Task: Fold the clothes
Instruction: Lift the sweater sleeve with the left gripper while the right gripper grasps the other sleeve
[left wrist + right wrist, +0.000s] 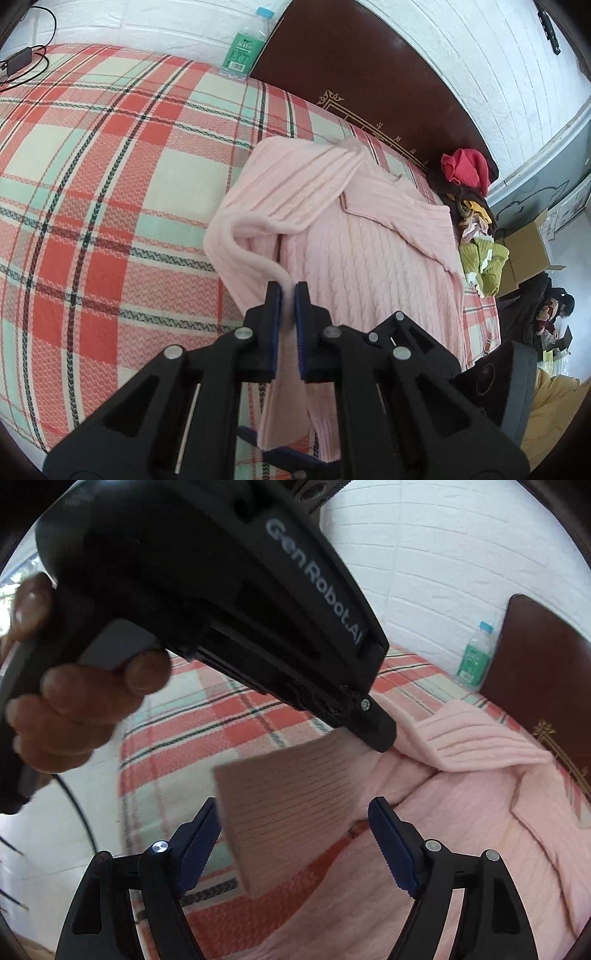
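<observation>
Your left tool (287, 286) has its blue-padded fingers (275, 295) pinched nearly together on the cuff end of the pink sweater's (369, 236) sleeve (240, 236), and the sleeve arcs up from the body of the garment into that grip. The pink sweater itself lies spread on the bed, on the red, cream and mint plaid blanket (92, 184), with its collar end toward the dark wooden headboard (351, 74) and its other sleeve folded across the chest. From your right wrist camera you can see the ribbed cuff (284, 812) hanging down below the left tool's black body (221, 590), which your left hand (74, 701) grips by the handle. Your right tool (295, 827) is spread wide, its blue pads (391, 845) well apart on either side of that dangling cuff, and holding nothing; whether either pad brushes the fabric cannot be told through the blur. A water bottle with a green label (245, 48) stands at the edge of the bed beside the headboard. At the far side of the bed, near the sweater's shoulder, sits a heap of other clothes (472, 199) in red, dark, yellow and green, and an open cardboard box (528, 251) stands just beyond it.
</observation>
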Demonstrator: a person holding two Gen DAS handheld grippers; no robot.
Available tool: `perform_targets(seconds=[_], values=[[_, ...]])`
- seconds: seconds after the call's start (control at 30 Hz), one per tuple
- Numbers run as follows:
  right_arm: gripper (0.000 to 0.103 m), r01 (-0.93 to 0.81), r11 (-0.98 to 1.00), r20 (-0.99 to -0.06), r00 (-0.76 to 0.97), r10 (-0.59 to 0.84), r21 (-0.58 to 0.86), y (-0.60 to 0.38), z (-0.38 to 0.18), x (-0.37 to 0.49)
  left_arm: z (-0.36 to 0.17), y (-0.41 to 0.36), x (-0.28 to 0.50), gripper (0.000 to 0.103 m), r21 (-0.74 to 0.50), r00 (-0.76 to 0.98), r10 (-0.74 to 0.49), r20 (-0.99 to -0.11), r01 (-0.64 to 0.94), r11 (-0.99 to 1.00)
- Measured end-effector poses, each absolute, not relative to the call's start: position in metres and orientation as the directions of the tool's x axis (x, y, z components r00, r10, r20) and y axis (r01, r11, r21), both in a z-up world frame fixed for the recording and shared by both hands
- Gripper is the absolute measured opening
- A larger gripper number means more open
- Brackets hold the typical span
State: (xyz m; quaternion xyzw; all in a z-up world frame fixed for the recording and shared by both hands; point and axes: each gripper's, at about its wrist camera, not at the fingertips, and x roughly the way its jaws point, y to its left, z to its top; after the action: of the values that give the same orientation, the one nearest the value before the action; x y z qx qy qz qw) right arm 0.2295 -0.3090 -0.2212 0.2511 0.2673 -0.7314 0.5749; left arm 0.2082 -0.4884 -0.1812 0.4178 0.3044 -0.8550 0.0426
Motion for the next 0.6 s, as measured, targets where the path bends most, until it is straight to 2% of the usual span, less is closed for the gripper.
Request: perform_targets(seconds=[0.03, 0.07, 0.1, 0.13, 0.17, 0.33, 0.37, 0.5, 0.6], values=[[0.082, 0.971, -0.221, -0.674, -0.224, -0.704, -0.093, -0.311, -0.222, 0.225, -0.179, -0.489, 0.209, 0.009, -0.486, -0.655, 0.179, -0.734, 0.323, -0.812], [0.076, 0.972, -0.227, -0.668, -0.205, -0.715, -0.056, -0.311, -0.22, 0.218, -0.176, -0.49, 0.21, 0.009, -0.487, -0.663, 0.177, -0.728, 0.318, -0.813], [0.052, 0.974, -0.228, -0.659, -0.179, -0.73, -0.013, -0.311, -0.218, 0.211, -0.173, -0.49, 0.211, 0.009, -0.488, -0.67, 0.174, -0.722, 0.314, -0.814], [0.037, 0.973, -0.228, -0.656, -0.158, -0.738, 0.022, -0.31, -0.216, 0.203, -0.171, -0.491, 0.212, 0.009, -0.489, -0.678, 0.172, -0.715, 0.309, -0.816], [0.017, 0.97, -0.229, -0.657, -0.124, -0.743, 0.076, -0.308, -0.212, 0.193, -0.168, -0.491, 0.212, 0.009, -0.49, -0.685, 0.169, -0.709, 0.305, -0.817], [0.011, 0.9, -0.225, -0.633, 0.069, -0.771, 0.373, -0.294, -0.195, 0.138, -0.155, -0.494, 0.217, 0.011, -0.494, -0.721, 0.157, -0.675, 0.282, -0.823], [0.008, 0.876, -0.221, -0.61, 0.101, -0.786, 0.43, -0.289, -0.188, 0.125, -0.152, -0.495, 0.218, 0.014, -0.494, -0.728, 0.155, -0.668, 0.278, -0.824], [0.007, 0.741, -0.171, -0.486, 0.231, -0.843, 0.649, -0.27, -0.154, 0.068, -0.142, -0.497, 0.221, 0.016, -0.496, -0.755, 0.146, -0.639, 0.26, -0.829], [0.007, 0.664, -0.161, -0.396, 0.22, -0.891, 0.73, -0.253, -0.121, 0.03, -0.139, -0.486, 0.213, 0.016, -0.482, -0.757, 0.159, -0.634, 0.226, -0.847]])
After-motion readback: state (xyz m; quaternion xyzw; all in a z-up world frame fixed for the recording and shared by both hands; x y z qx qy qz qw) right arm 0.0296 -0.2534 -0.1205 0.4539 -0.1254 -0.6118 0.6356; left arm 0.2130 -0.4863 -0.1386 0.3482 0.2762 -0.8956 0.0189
